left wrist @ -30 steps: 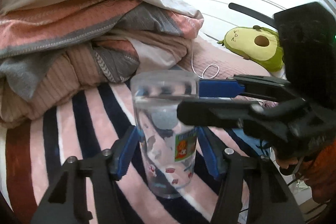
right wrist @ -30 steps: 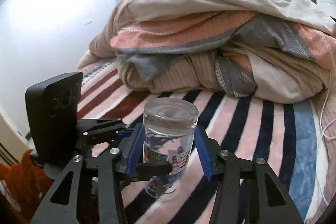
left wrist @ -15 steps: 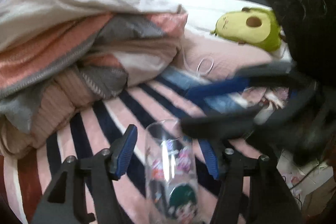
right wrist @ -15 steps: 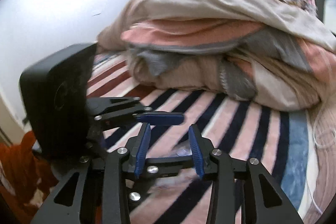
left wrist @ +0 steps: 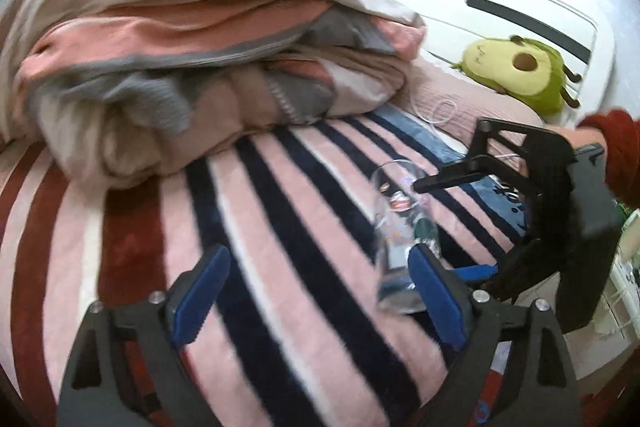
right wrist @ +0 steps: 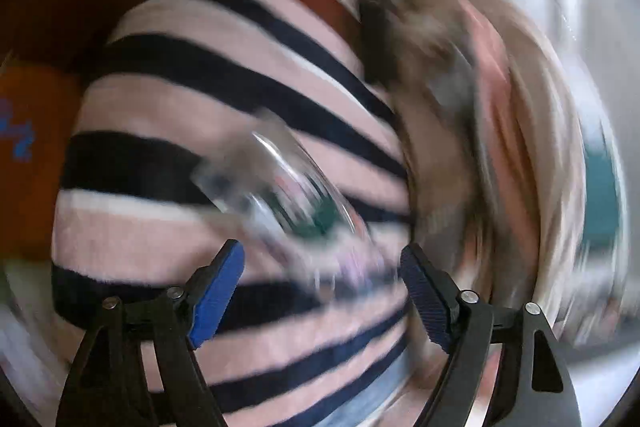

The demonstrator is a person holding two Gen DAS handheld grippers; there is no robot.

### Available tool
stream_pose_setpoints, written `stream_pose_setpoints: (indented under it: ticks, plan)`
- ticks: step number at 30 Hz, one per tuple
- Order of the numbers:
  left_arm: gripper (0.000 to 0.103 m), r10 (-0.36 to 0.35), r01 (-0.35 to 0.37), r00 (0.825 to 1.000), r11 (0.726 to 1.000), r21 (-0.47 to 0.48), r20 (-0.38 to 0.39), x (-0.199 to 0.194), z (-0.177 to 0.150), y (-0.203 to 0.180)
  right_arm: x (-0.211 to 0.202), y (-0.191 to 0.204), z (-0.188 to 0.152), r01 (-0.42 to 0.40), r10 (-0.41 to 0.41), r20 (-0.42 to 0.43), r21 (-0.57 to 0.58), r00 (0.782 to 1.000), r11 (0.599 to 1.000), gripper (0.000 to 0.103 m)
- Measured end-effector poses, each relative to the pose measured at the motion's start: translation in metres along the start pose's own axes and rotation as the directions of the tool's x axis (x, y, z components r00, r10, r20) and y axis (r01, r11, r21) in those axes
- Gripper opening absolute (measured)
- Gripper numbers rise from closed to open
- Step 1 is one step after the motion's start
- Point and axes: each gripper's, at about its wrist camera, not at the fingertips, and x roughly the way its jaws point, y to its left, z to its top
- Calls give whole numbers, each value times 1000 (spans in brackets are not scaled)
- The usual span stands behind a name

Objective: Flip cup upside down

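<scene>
A clear glass cup (left wrist: 402, 235) with printed cartoon pictures stands on the striped blanket (left wrist: 280, 227), its open rim uppermost in the left wrist view. My left gripper (left wrist: 320, 291) is open and empty, with the cup just beyond its right blue pad (left wrist: 436, 291). The right gripper (left wrist: 452, 227) reaches in from the right beside the cup. In the blurred right wrist view the cup (right wrist: 280, 203) appears tilted ahead of my open right gripper (right wrist: 320, 295), between and beyond the pads, not touching them.
A heap of folded pink, grey and beige bedding (left wrist: 192, 59) lies behind the cup. A green avocado plush (left wrist: 520, 75) rests by the white headboard (left wrist: 480, 7). A white cable (left wrist: 440, 111) lies on the pink sheet. The bed edge is at the right.
Both grippers have let go of the cup and pulled back. The left gripper has moved left, so the cup sits off to its right. The right view now spins with heavy blur.
</scene>
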Motion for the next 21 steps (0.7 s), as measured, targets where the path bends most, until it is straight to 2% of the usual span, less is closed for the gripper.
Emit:
stream_pose_setpoints:
  ticks: [3, 7, 8, 9, 10, 11, 13, 14, 15, 17, 19, 20, 21]
  plan:
    - [90, 13, -12, 1000, 999, -34, 14, -7, -8, 11, 19, -3, 12, -113, 113, -11, -147, 994, 983, 90]
    - [91, 24, -23, 1000, 997, -71, 14, -7, -14, 23, 39, -9, 20, -274, 268, -55, -239, 962, 932, 88]
    - [91, 24, -23, 1000, 997, -79, 13, -6, -15, 26, 44, -11, 23, -338, 328, -80, -231, 941, 912, 82]
    - [91, 25, -24, 1000, 996, -85, 14, -6, -15, 28, 48, -16, 24, -407, 394, -105, -201, 913, 891, 67]
    - [91, 26, -24, 1000, 995, -92, 14, -6, -15, 29, 49, -18, 23, -420, 408, -104, -178, 907, 890, 67]
    - [91, 25, -24, 1000, 995, -101, 14, -6, -16, 32, 50, -24, 22, -432, 422, -97, -143, 902, 890, 67]
    - [91, 26, -24, 1000, 994, -109, 14, -7, -17, 35, 50, -43, 17, -442, 442, -48, 12, 896, 897, 65]
    - [91, 23, -22, 1000, 993, -113, 13, -8, -16, 36, 51, -58, 9, -437, 442, -2, 146, 897, 888, 64]
    - [91, 18, -17, 1000, 993, -115, 10, -8, -16, 37, 50, -65, 4, -434, 439, 25, 212, 898, 876, 63]
    - [91, 4, -4, 1000, 993, -114, 3, -7, -16, 36, 49, -89, -14, -414, 410, 104, 412, 906, 812, 63]
    - [91, -10, 10, 1000, 995, -102, -4, -4, -14, 32, 43, -111, -37, -398, 355, 195, 590, 914, 702, 61]
    - [91, -22, 22, 1000, 996, -90, -9, -2, -13, 28, 40, -117, -45, -395, 332, 223, 640, 916, 659, 59]
    - [91, -34, 33, 999, 997, -74, -13, 2, -10, 22, 35, -125, -55, -390, 298, 258, 700, 919, 598, 58]
